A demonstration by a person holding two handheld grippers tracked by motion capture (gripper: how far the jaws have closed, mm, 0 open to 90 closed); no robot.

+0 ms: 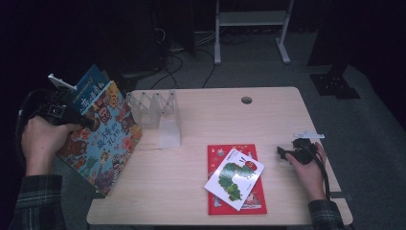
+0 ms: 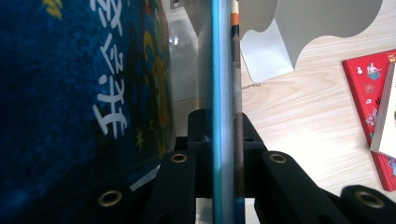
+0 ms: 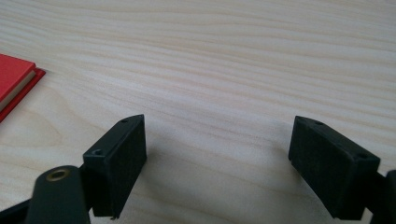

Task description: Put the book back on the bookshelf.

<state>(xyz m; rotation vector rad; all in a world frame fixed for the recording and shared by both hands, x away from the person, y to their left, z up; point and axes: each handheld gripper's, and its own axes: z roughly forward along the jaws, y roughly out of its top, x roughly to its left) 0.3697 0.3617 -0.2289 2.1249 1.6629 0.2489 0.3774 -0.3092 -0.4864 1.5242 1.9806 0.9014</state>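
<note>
1. Fingers of the left gripper [image 1: 88, 122] are seen in the high view pinched on two picture books [image 1: 103, 134], held tilted off the table's [image 1: 201, 201] left edge beside a clear book rack [image 1: 160, 117]; the right gripper [image 1: 282, 152] is rested near a red book [image 1: 239, 203].
2. Left gripper view: both book edges [image 2: 224, 93] are clamped between the jaws.
3. Right gripper view: fingers [image 3: 119, 163] are spread wide over bare wood.
</note>
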